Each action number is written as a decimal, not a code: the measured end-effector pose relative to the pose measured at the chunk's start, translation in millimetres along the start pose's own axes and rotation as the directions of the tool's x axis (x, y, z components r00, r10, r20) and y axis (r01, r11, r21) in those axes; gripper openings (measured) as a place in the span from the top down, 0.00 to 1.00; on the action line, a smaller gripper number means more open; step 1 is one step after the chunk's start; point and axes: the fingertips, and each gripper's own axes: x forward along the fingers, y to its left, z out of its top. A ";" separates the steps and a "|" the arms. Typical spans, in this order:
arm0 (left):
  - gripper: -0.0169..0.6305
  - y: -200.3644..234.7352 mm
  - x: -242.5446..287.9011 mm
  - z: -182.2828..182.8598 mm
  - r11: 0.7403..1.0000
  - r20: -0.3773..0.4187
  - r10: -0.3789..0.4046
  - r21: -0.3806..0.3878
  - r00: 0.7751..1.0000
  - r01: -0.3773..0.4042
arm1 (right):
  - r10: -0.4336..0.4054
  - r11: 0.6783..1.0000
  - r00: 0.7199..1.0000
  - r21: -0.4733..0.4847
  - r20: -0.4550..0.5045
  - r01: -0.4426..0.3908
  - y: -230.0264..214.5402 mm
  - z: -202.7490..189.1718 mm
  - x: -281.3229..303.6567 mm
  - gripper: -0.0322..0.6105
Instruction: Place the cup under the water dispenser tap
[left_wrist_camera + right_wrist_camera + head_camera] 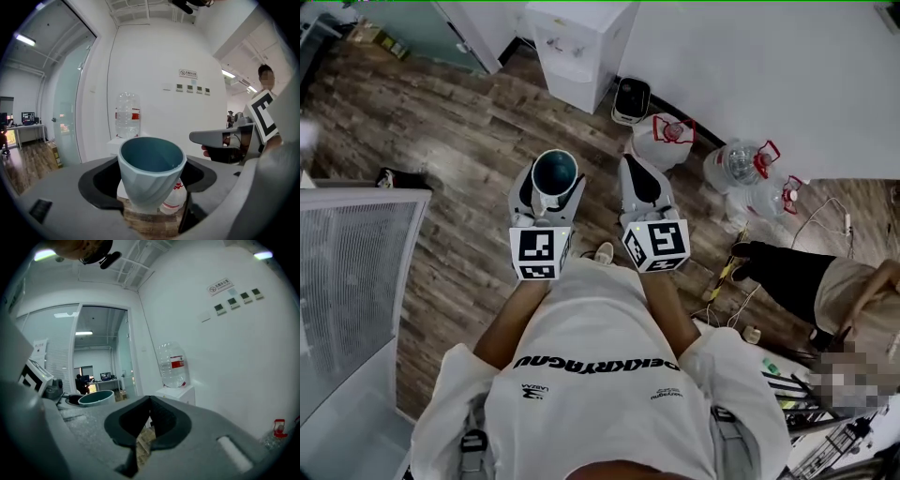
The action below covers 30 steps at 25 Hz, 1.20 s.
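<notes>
Your left hand-held gripper (pixel 551 187) is grasping the cup (pixel 151 171). Its two jaws press on the ribbed lower wall from both sides. The cup stands upright with its mouth up, so it can take water without any turning. I think you hold it low on the body so that the rim is free to go below the tap. Your right hand-held gripper (pixel 149 404) is clenched on nothing, the jaws meeting at the tips. It is beside the left one and seems to have no work in this step. The cup is in the air in front of you, above the wooden floor (pixel 441 122). The water dispenser (pixel 579 47), with the bottle (pixel 127 115) on top, is ahead and well apart, so in my judgement the placing is not yet near. Spare water jugs (pixel 741 173) stand on the floor to the right of the dispenser, so choose a path that stays clear of them.
</notes>
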 end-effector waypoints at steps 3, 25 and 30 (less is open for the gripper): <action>0.41 19.9 36.2 14.3 0.999 0.004 -0.040 0.020 0.999 0.040 | -0.022 1.000 1.000 -0.005 -0.002 0.022 -10.4 8.8 41.3 0.95; 0.41 174.9 203.8 35.6 0.966 -0.107 -0.258 -0.018 0.960 0.258 | -0.251 0.967 0.966 0.025 -0.053 0.253 -36.7 29.4 250.8 0.95; 0.41 183.3 221.6 25.6 0.964 -0.118 -0.265 -0.031 0.957 0.263 | -0.264 0.964 0.963 0.021 -0.060 0.266 -49.9 24.4 269.6 0.95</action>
